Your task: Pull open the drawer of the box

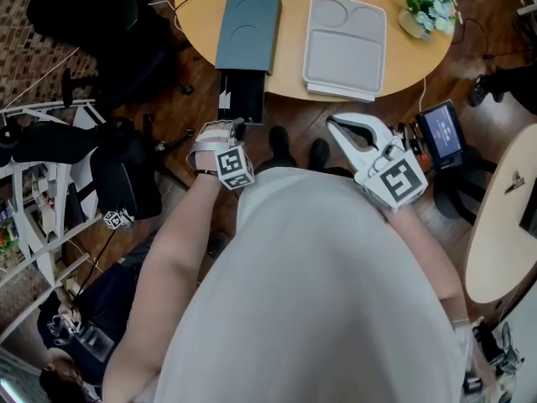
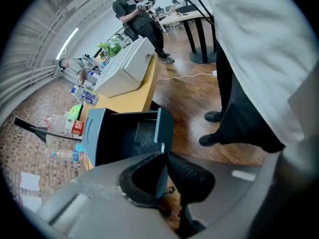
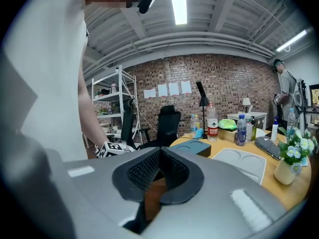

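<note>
A dark teal box lies on the round wooden table, near its front edge. Its black drawer stands pulled out past the table edge toward me. My left gripper is shut on the drawer's front panel. In the left gripper view that teal front panel runs down between the black pads, and the open drawer cavity shows behind it. My right gripper hangs shut and empty in front of the table, right of the drawer; its pads meet.
A white compartment tray lies right of the box, with a flower vase at the far right. A black office chair stands at the left and a small screen at the right. My shoes are under the table edge.
</note>
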Demonstrator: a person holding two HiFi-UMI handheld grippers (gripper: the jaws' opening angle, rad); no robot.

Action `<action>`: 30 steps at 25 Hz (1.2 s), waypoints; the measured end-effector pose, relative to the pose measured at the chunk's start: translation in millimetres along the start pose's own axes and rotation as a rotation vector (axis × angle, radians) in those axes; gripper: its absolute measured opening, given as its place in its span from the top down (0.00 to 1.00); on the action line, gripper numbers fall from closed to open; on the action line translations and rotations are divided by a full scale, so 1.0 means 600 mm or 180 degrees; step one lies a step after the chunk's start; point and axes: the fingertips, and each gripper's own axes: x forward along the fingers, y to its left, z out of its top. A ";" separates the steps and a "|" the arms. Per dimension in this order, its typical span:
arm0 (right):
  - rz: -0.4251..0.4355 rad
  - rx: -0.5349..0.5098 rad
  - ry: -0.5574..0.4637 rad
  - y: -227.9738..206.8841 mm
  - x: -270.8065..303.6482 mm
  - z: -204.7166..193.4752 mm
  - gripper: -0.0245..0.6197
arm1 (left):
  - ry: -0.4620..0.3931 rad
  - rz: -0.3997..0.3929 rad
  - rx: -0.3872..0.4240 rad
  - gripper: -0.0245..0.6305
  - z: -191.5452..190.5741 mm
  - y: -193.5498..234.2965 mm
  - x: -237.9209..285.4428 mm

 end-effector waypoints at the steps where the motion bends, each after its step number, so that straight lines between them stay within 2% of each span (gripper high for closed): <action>1: 0.0037 -0.0023 -0.0004 0.004 -0.005 -0.002 0.95 | -0.0018 -0.0018 0.0001 0.89 0.002 -0.007 -0.002; 7: 0.0180 -0.0094 -0.0004 0.028 -0.017 -0.008 0.95 | -0.0071 -0.0181 -0.0013 0.90 -0.004 -0.047 -0.024; 13: 0.0197 -0.0077 -0.0024 0.047 -0.015 -0.003 0.95 | -0.0171 -0.0282 -0.0047 0.90 0.001 -0.079 -0.036; 22: 0.0000 -0.0067 0.0003 0.112 0.002 0.000 0.95 | -0.0269 -0.0442 -0.0109 0.91 -0.015 -0.127 -0.044; 30: -0.0252 -0.0026 -0.0002 0.161 -0.009 0.002 0.95 | -0.0304 -0.0326 -0.0292 0.91 -0.025 -0.116 -0.042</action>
